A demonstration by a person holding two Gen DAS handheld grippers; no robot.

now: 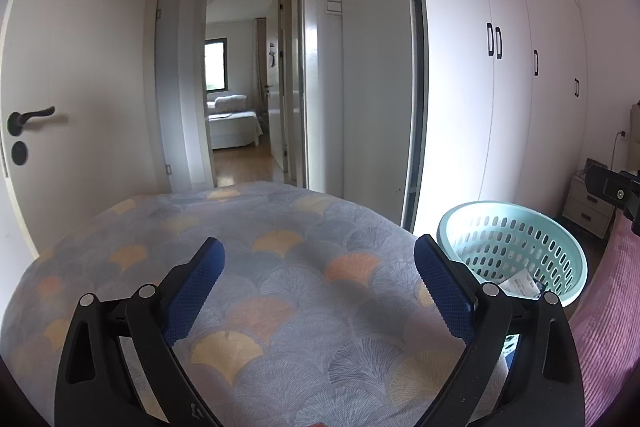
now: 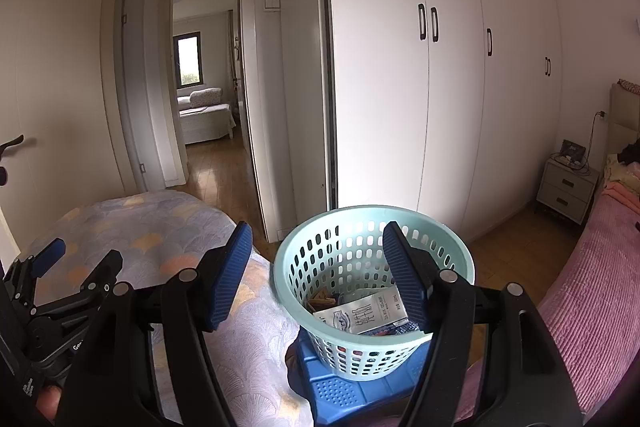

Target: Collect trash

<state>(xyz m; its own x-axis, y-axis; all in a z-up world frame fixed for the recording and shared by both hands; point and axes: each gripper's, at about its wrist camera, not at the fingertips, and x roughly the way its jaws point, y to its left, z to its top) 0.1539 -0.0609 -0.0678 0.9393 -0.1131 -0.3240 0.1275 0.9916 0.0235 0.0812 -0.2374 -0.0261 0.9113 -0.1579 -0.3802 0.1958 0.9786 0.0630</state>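
Note:
A pale green perforated basket (image 2: 374,291) stands on a blue plastic stool (image 2: 360,387); it also shows at the right of the left wrist view (image 1: 512,247). Inside lie a white carton (image 2: 362,313) and other scraps. My right gripper (image 2: 316,247) is open and empty, its jaws spread above the basket's near left rim. My left gripper (image 1: 320,259) is open and empty above a round cushion with a fan pattern (image 1: 280,287). The left gripper also shows at the left of the right wrist view (image 2: 80,259).
White wardrobe doors (image 2: 440,67) fill the right. A pink bedspread (image 2: 592,287) lies at the far right, with a nightstand (image 2: 568,191) behind it. An open doorway (image 1: 240,87) leads to another room. A white door with a black handle (image 1: 32,117) is at the left.

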